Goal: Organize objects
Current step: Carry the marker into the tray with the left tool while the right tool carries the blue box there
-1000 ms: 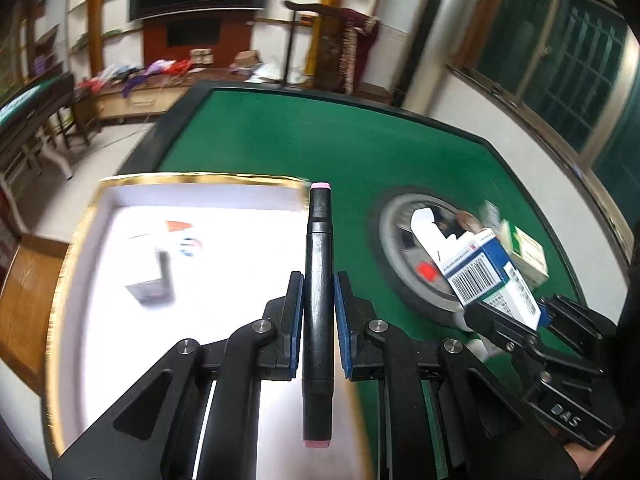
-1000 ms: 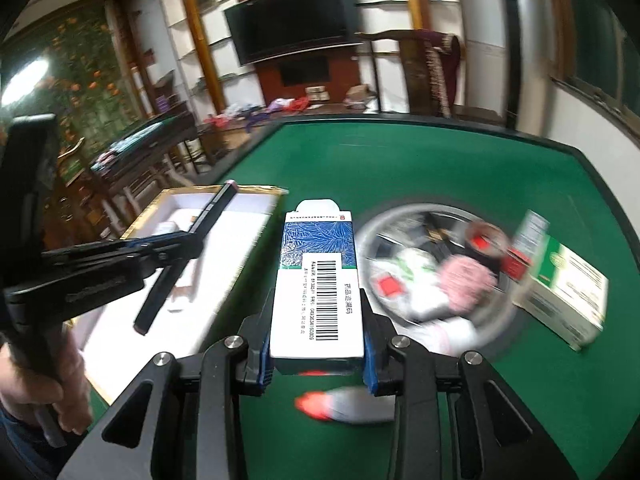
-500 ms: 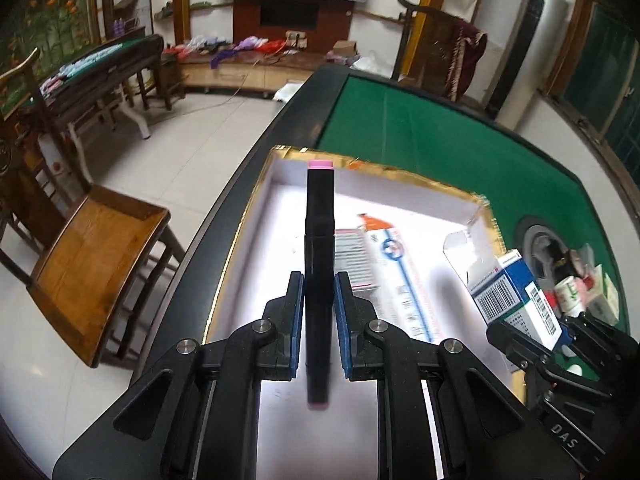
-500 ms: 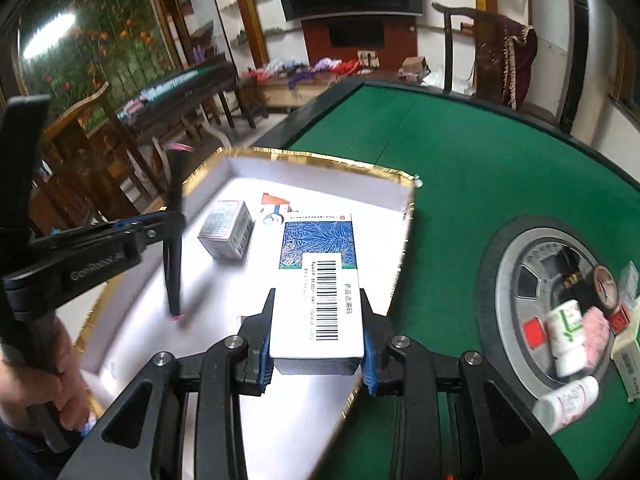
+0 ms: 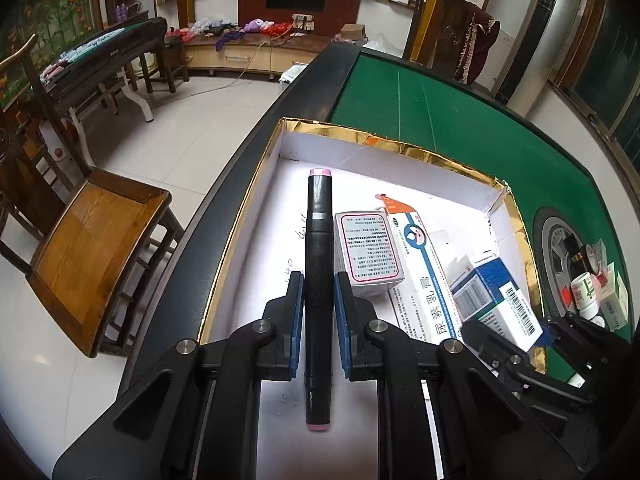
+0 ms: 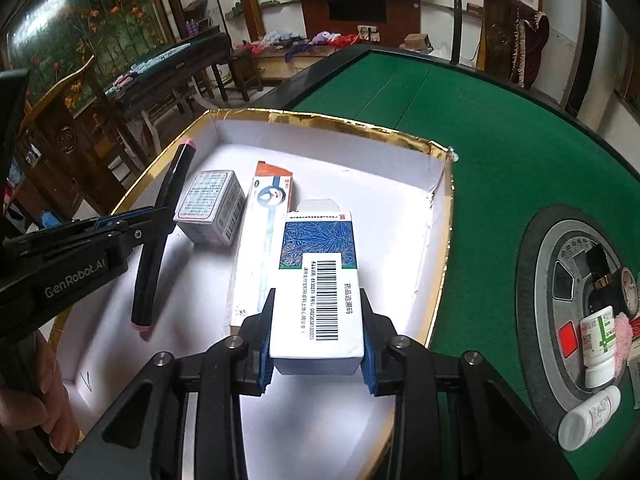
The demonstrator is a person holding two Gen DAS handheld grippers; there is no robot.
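Note:
My left gripper is shut on a black marker with pink ends, held over the left side of the white, gold-rimmed box. The marker and left gripper also show in the right wrist view, the marker tilted above the box floor. My right gripper is shut on a blue-and-white medicine box with a barcode, over the middle of the gold-rimmed box. That medicine box appears at right in the left wrist view.
Inside the box lie a small grey carton and a long white tube carton. On the green table a round grey tray holds white bottles and small items. A wooden chair stands beside the table's edge.
Both grippers swung left from the round tray to over the gold-rimmed box and sank a little, each keeping its object. The last half second shows only a small further shift.

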